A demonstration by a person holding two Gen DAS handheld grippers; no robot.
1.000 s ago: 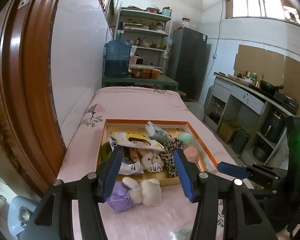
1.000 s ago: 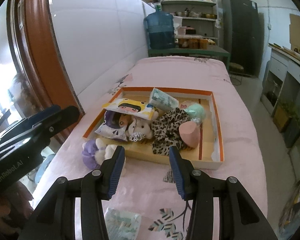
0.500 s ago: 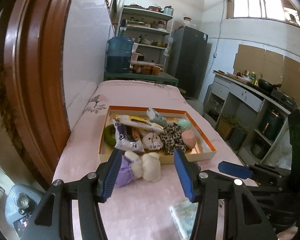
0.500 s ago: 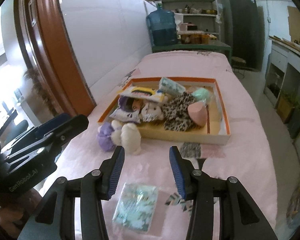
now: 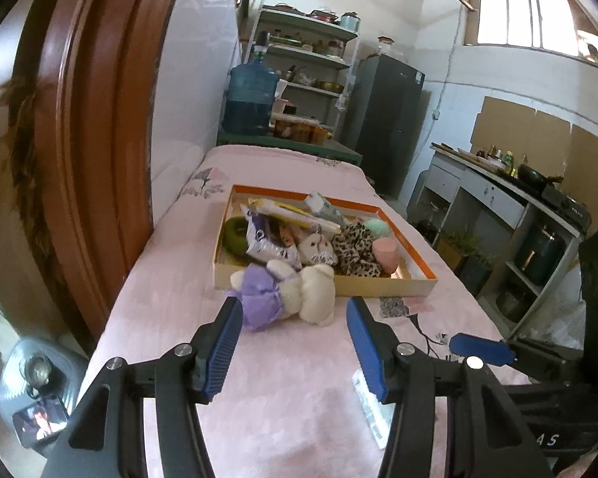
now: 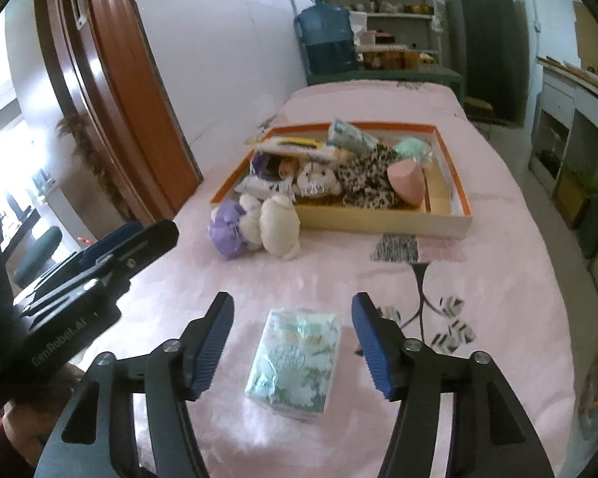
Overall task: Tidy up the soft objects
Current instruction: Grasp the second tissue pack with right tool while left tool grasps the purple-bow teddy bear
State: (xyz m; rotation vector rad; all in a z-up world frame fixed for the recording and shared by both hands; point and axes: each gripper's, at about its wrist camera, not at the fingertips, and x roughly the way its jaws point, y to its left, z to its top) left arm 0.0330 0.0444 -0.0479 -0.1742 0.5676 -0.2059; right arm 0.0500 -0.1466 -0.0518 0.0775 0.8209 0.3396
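Tissue pack [image 6: 293, 362] on pink surface [image 6: 478, 279] between right claw [image 6: 293, 342] pads, just spread, untouched, left claw [image 5: 295, 342] released near teddy bear [image 5: 289, 292], beside tray [image 5: 378, 285]

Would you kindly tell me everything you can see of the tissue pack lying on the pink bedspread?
The tissue pack is a soft rectangular packet in glossy, crinkled plastic wrap, pale mint green with a white floral print. It lies flat on the pink bedspread, apart from the box and the plush toy beyond it. It sits between the open jaws of the right gripper, which have just been opening; neither pad touches it.
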